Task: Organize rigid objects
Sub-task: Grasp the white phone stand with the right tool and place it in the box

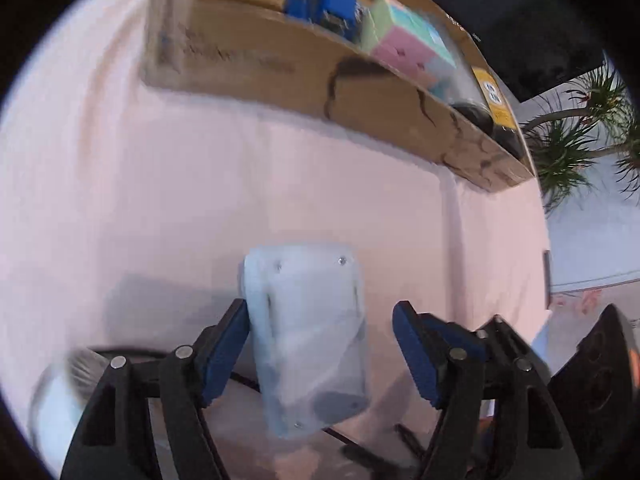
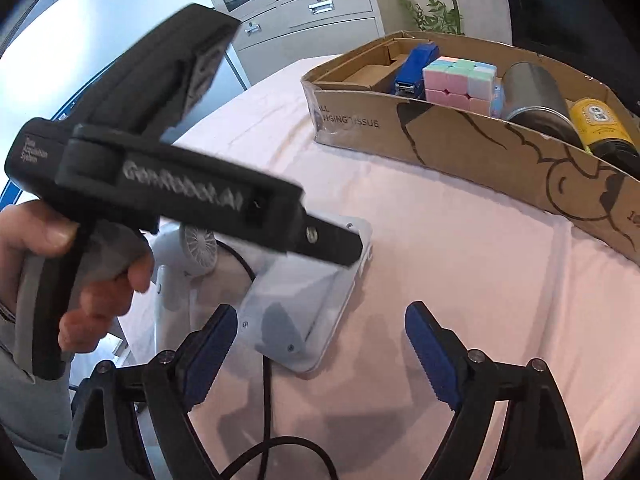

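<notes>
A frosted white plastic case point(image 1: 308, 344) lies on the pink cloth between the jaws of my left gripper point(image 1: 324, 344). The jaws are open around it; the left pad point(image 1: 224, 352) touches its side, the right pad stands apart. In the right wrist view the same case point(image 2: 304, 304) lies under the left gripper's black body point(image 2: 192, 192). My right gripper point(image 2: 320, 352) is open and empty, just right of the case. A cardboard box point(image 2: 460, 148) at the back holds a blue stapler point(image 2: 412, 68), a pastel cube point(image 2: 460, 80), a metal can point(image 2: 532, 92) and a yellow tin point(image 2: 596, 120).
A small white fan point(image 2: 192, 252) stands left of the case. A black cable point(image 2: 268, 400) runs across the cloth toward me. The table edge falls away at the left. Cabinets and a plant stand beyond. The box also shows in the left wrist view point(image 1: 280, 60).
</notes>
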Tool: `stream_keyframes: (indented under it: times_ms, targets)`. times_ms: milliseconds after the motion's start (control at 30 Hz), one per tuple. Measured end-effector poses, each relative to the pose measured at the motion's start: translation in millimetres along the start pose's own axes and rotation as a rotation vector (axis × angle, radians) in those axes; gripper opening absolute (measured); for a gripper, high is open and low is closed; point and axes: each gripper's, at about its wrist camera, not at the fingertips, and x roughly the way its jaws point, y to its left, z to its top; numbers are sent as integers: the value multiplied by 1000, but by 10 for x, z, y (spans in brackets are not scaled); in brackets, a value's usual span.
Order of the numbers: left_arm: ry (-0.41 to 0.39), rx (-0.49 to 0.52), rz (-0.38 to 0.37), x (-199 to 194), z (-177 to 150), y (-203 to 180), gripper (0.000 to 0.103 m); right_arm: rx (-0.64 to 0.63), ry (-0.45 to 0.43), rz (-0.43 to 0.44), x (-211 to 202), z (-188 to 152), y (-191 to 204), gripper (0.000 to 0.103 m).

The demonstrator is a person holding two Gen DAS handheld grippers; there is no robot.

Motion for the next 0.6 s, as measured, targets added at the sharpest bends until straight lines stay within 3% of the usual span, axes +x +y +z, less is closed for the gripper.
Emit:
stream_keyframes:
  times_ms: [233,333,400,500,600]
  targets:
    - [23,-46,-138,120,-278,-251,68,46,23,-13,-136,-242,-18,86]
    - [43,-75,-213,193,-350,-357,68,64,35,-62,-186,-377,-84,86]
    - [29,-85,-282,189,-395,-461,68,73,28,-89,-212,-441,-141,80]
    - [-21,-64,-309,163,-330,-676,67,143,24,-23,-263,-471,-387,71]
    - [-17,-25,-428,207,-187,-932,67,253,10,92,-355,-491,-805,70]
